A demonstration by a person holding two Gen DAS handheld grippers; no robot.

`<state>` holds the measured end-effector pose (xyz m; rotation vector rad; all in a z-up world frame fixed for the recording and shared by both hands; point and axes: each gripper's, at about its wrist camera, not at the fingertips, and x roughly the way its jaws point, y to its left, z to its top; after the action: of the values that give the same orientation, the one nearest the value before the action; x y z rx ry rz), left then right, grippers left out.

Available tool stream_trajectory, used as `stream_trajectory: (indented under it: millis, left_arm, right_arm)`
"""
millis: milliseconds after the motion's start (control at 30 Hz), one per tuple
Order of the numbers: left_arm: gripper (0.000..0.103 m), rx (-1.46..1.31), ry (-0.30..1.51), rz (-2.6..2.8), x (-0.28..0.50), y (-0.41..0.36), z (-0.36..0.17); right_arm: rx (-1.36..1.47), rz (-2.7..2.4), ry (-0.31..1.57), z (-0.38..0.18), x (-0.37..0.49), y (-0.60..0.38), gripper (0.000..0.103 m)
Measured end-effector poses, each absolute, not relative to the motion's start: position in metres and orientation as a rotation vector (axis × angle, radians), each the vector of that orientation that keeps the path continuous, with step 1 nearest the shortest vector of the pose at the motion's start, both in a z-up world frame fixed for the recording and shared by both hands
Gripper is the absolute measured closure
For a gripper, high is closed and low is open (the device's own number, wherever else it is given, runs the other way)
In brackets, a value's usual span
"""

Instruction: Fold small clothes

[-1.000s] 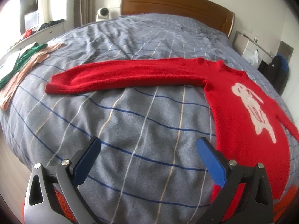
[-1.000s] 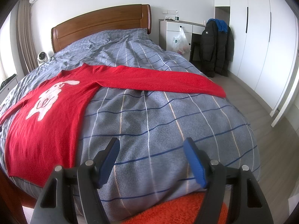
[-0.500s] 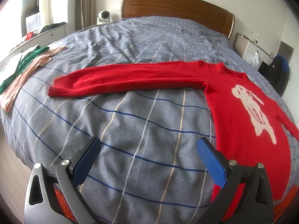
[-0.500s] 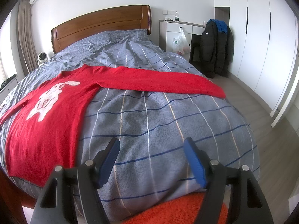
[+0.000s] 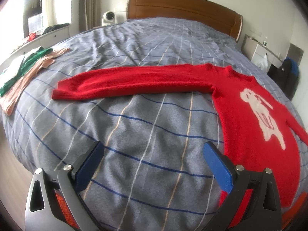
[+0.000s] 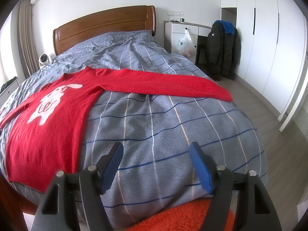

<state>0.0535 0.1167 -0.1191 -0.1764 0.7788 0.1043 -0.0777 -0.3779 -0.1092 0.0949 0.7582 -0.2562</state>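
Left gripper point(image 5: 153, 164) nearer red sweater point(image 5: 250, 119)

That was a home bedroom: a wide bed point(image 6: 173, 119) under a grey-blue checked duvet filled the view, with a wooden headboard point(image 6: 104, 27) at its far end. Beside the headboard stood a white dresser point(image 6: 184, 32), with dark jackets point(image 6: 223, 48) and tall white wardrobe doors point(image 6: 269, 38) further along from it.
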Motion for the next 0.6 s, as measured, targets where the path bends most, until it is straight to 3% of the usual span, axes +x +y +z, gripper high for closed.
stream_trajectory:
  millis: [600]
  left_arm:
    - [0.001, -0.174, 0.763, 0.111, 0.0476, 0.1166, -0.1140]
  right_arm:
    - [0.093, -0.256, 0.758, -0.1091, -0.0784, -0.3771, 0.033]
